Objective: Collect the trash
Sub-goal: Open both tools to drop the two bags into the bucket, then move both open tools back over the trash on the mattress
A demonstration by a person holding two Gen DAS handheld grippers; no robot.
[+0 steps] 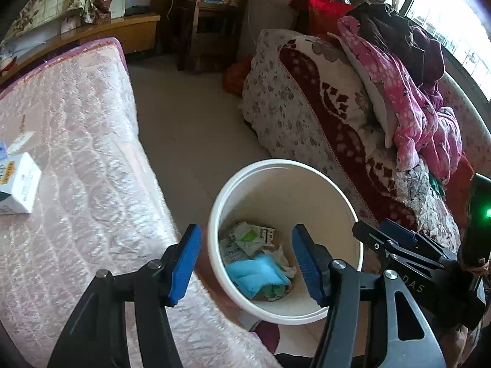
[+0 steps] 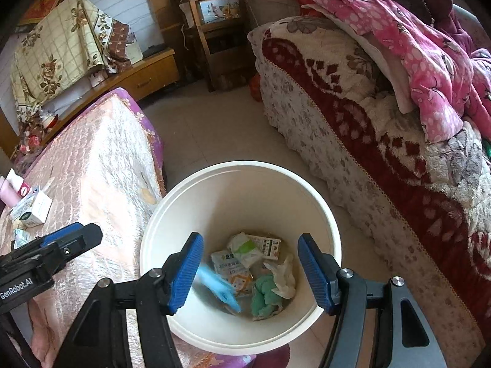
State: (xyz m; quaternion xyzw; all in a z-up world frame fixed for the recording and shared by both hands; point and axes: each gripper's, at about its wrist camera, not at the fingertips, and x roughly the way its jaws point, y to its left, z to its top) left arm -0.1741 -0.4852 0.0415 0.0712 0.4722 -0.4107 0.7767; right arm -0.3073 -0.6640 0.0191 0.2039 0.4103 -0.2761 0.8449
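A: How do the fingers stand?

B: On the right gripper [image 2: 250,271] they are spread wide with nothing between them, poised above the white bucket [image 2: 239,184]. The left gripper [image 1: 245,262] is the same: blue pads apart, empty, over the bucket's near rim.

A: And the trash?

B: At the bottom of the bucket. A blue piece [image 2: 219,288] looks blurred near the right gripper's left pad; whether it is lying still, I cannot tell. Beside it lie printed packets [image 2: 233,266], a small carton [image 2: 268,247], a green crumpled wad [image 2: 265,296] and white tissue [image 2: 284,277].

A: Around the bucket?

B: It stands on the floor [image 1: 190,128] between a pink quilted mattress [image 1: 76,141] and a sofa [image 2: 368,153] heaped with blankets. A white box [image 1: 18,184] remains on the mattress.
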